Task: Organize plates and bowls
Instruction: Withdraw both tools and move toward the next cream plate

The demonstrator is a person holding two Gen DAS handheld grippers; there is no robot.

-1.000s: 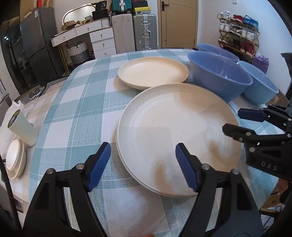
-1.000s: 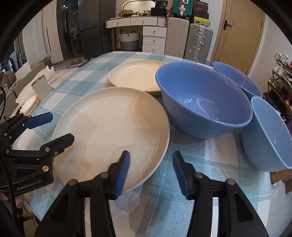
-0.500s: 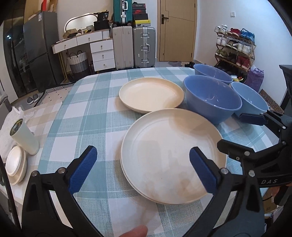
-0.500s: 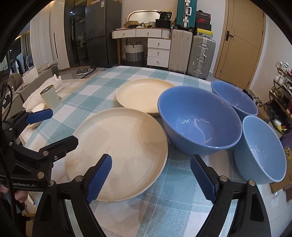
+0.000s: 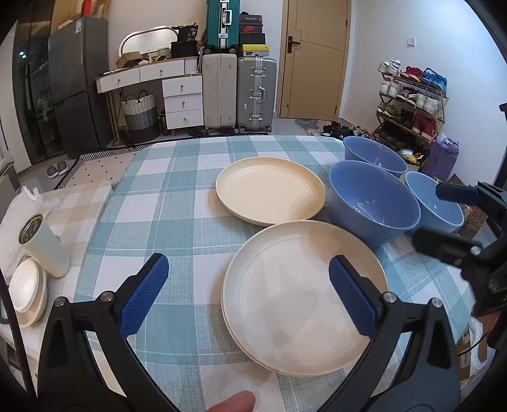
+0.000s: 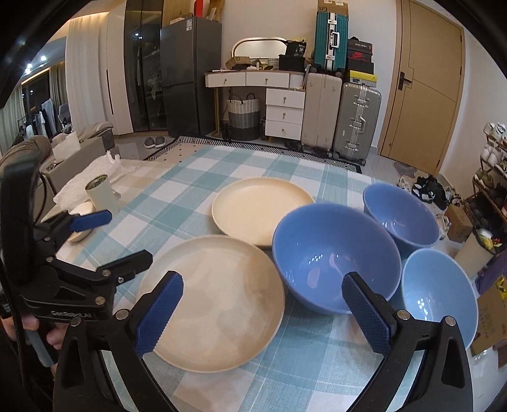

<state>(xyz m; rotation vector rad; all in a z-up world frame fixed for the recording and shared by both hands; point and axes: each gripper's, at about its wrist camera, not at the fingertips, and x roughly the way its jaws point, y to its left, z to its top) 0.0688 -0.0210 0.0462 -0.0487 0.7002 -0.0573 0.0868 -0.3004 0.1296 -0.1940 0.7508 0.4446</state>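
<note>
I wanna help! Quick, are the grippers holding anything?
Left gripper: open, holding nothing.
Right gripper: open, holding nothing.

Table (image 5: 177, 202) w/ teal-white check cloth; left edge: white cup (image 5: 44, 250) upright, dark stuff inside, small white dishes (image 5: 27, 291) stacked just beside it; crumpled white plastic (image 5: 19, 206) behind; far wall: dark fridge (image 5: 73, 92), white drawer unit (image 5: 183, 101), woven basket (image 5: 141, 112), beige & silver suitcases (image 5: 237, 92), teal case (image 5: 218, 23) on top; wood door (image 5: 313, 60); shoe rack (image 5: 412, 95) at right.
</note>
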